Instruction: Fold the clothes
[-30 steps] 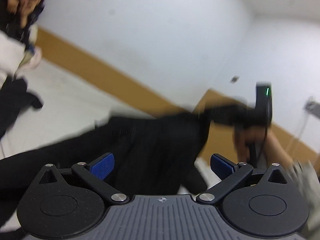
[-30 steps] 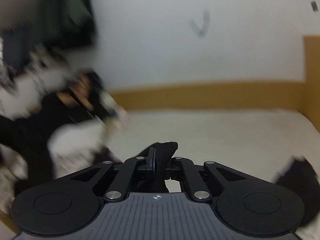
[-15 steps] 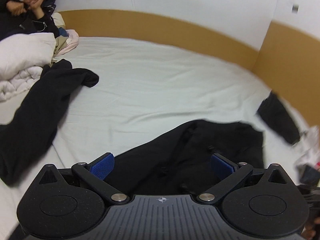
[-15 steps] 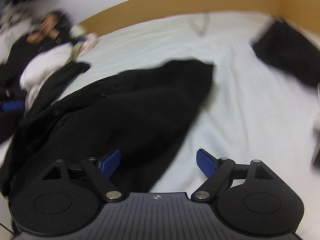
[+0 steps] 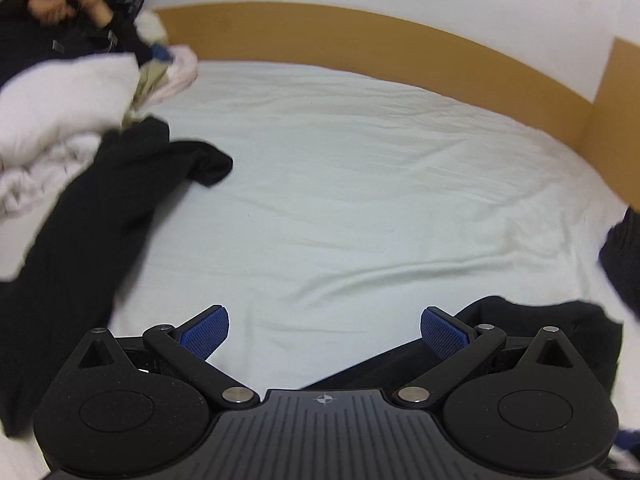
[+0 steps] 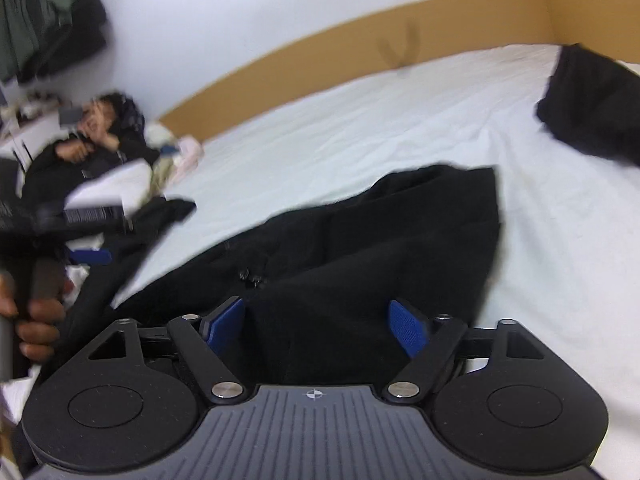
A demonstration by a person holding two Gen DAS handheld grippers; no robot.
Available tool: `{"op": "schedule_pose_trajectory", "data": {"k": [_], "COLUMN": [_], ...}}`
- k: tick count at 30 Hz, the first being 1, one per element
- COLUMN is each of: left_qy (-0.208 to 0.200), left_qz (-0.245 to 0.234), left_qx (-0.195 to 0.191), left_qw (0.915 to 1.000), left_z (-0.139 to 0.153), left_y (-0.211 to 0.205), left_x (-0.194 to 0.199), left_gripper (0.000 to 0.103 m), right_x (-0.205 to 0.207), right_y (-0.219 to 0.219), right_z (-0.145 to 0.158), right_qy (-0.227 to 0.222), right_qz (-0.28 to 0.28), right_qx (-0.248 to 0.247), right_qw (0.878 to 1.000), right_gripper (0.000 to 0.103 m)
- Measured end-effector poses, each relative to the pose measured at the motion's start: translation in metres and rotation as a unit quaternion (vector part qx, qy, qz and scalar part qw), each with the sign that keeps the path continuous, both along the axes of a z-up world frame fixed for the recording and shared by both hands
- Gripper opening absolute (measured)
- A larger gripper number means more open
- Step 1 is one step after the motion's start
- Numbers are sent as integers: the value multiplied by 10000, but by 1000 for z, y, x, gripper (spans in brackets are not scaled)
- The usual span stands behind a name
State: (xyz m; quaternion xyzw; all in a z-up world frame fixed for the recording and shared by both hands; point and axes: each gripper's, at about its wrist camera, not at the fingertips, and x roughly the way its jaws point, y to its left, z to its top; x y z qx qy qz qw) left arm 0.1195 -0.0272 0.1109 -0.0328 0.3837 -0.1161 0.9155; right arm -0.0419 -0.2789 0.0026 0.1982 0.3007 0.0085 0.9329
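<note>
A black garment (image 6: pixel 360 248) lies spread on the white bed sheet (image 6: pixel 400 132). My right gripper (image 6: pixel 318 324) is open just above it, blue pads apart, holding nothing. In the left wrist view my left gripper (image 5: pixel 324 330) is open and empty over bare sheet (image 5: pixel 360 184); an edge of the black garment (image 5: pixel 540 320) lies at its lower right. The left gripper also shows at the left of the right wrist view (image 6: pixel 88 256), held by a hand.
A second black garment (image 5: pixel 80 216) lies at the left beside a white duvet (image 5: pixel 52 112). A person (image 6: pixel 96 136) lies at the bed's far left. A folded black item (image 6: pixel 596 104) sits at the right. A brown headboard (image 5: pixel 360 40) borders the bed.
My right gripper let go of the black garment and opened; the garment dropped flat onto the bed. Both grippers tilted down toward the sheet, and the left moved left, away from the garment.
</note>
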Motion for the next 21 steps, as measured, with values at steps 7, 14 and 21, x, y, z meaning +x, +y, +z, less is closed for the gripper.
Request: {"op": "schedule_pose_trajectory", "data": {"k": [7,14,21], "left_qy": [-51,-274,-308], "left_qz": [-104,-259,-533], "left_qx": [-11,-352,-335], "left_qw": [9999,9987,9975], "left_z": [4,35,49], "left_y": [3,7,-12], "left_x": [-7,-34,-53], "left_gripper": [102,102,102], "right_x": [-39,-136,-128], "right_y": [-34,-111,-102], "right_z": [-15,2,-33], "right_qy": [-421,-1036,-442], "right_qz": [-239,-1327,-1201], "right_qx": [210,178,-166], "right_qw": [9986,9856,9916], "right_gripper": [14,14,16]}}
